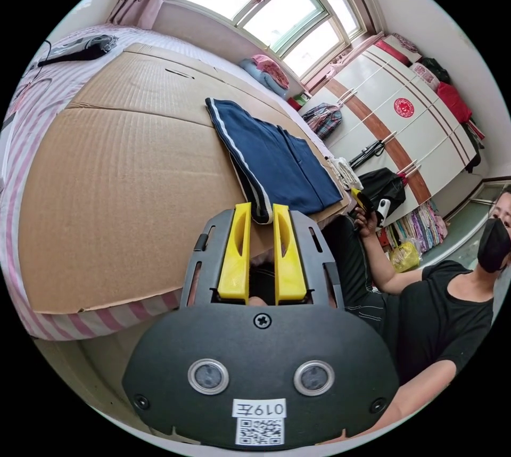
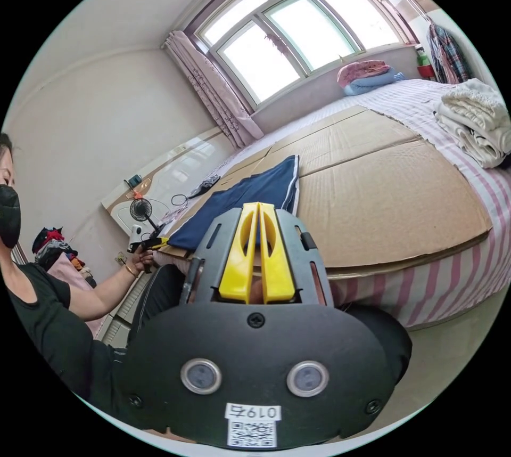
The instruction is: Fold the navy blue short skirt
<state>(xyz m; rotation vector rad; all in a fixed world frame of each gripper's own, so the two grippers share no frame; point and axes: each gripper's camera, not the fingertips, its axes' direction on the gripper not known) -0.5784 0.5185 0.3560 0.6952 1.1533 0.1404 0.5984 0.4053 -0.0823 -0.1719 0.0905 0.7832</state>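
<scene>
The navy blue skirt [image 1: 277, 158] lies flat on the cardboard sheet [image 1: 117, 185] near its front edge, with white stripes along one side. My left gripper [image 1: 261, 207] is shut on the striped near corner of the skirt. My right gripper [image 2: 258, 206] has its yellow jaws pressed together on the skirt [image 2: 255, 193] at its other near corner. The right gripper [image 1: 367, 201], held in a hand, also appears by the skirt's corner in the left gripper view. The left gripper [image 2: 146, 243] appears at the skirt's far end in the right gripper view.
Cardboard [image 2: 383, 185] covers a pink-striped bed [image 2: 458, 265]. Folded white cloths [image 2: 474, 127] sit at the bed's edge, bedding [image 2: 367, 73] lies by the window. A white wardrobe [image 1: 404, 121] stands behind. A person in black [image 1: 442, 308] sits at the bed's edge.
</scene>
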